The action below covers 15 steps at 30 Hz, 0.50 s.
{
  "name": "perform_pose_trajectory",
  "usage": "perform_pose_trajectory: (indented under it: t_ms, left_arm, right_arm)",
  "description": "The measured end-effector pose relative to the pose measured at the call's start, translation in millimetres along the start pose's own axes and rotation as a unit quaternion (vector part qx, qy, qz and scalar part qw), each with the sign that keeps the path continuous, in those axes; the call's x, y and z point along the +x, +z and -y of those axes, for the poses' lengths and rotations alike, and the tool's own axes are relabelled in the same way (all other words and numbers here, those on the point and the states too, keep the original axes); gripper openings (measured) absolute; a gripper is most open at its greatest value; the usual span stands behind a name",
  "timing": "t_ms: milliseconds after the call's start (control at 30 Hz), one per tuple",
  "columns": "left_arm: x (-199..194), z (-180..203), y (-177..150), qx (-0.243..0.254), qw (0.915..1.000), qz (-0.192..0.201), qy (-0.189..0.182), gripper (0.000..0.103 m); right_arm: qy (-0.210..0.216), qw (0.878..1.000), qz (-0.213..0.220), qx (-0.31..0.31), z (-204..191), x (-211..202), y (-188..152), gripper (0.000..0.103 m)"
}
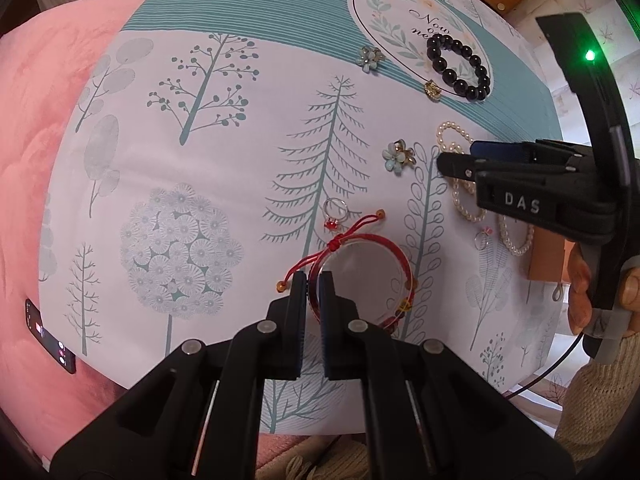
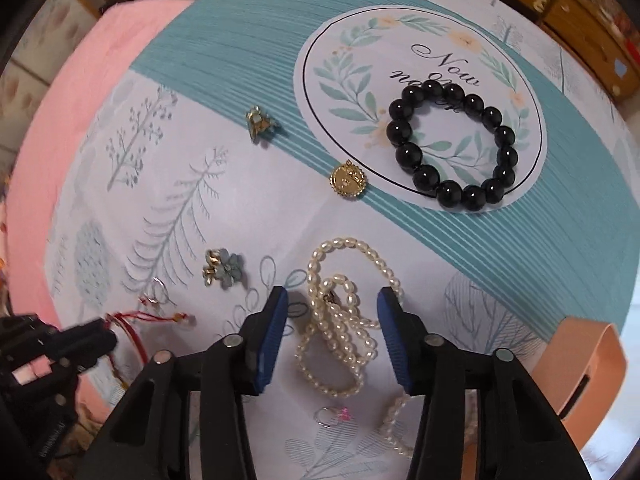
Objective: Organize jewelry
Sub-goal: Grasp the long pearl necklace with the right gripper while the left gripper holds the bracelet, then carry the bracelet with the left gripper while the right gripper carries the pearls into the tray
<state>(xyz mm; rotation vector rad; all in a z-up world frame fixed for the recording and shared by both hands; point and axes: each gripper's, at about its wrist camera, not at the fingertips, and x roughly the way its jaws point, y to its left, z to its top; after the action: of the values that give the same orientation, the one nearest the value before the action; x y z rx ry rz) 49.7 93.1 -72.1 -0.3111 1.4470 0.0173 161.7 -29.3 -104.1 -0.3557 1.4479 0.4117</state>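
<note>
My left gripper (image 1: 313, 284) is shut on the rim of a red bangle (image 1: 394, 254) with a red knotted cord, low on the printed cloth. My right gripper (image 2: 333, 298) is open, its blue pads on either side of a white pearl necklace (image 2: 340, 320) that lies in loops on the cloth. In the left wrist view the right gripper (image 1: 456, 156) hovers over the pearls (image 1: 466, 200). A black bead bracelet (image 2: 452, 144), a gold round pendant (image 2: 347, 180), two flower brooches (image 2: 224, 268) (image 2: 260, 122), and small rings (image 1: 335, 212) (image 2: 330, 416) lie spread around.
The tree-printed cloth (image 1: 200, 140) covers a raised surface over a pink blanket (image 1: 36, 120). A phone (image 1: 50, 336) lies on the pink blanket at left. A peach-coloured box (image 2: 580, 364) sits at the cloth's right edge. Wooden furniture (image 2: 580, 4) stands behind.
</note>
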Motion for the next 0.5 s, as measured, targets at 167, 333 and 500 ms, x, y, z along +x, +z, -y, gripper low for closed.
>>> perform_pose_trajectory:
  t_ms: [167,333,500]
  left_arm:
    - [-1.3,-0.5,-0.3,-0.003,1.0000,-0.001,-0.003,0.004]
    - [-11.1,1.1,-0.7,0.000,1.0000,0.006,-0.001,0.004]
    - [-31.4,12.1,1.9,0.015,0.9996,0.025,0.000,0.004]
  right_arm:
    - [-0.026,1.000,-0.003,-0.015,-3.8,-0.8,-1.9,0.013]
    - [-0.002,1.000,0.015,0.018,12.4,-10.2,-7.7,0.004]
    - [0.030,0.996,0.056,0.055,37.1,-49.6,-24.3,0.004]
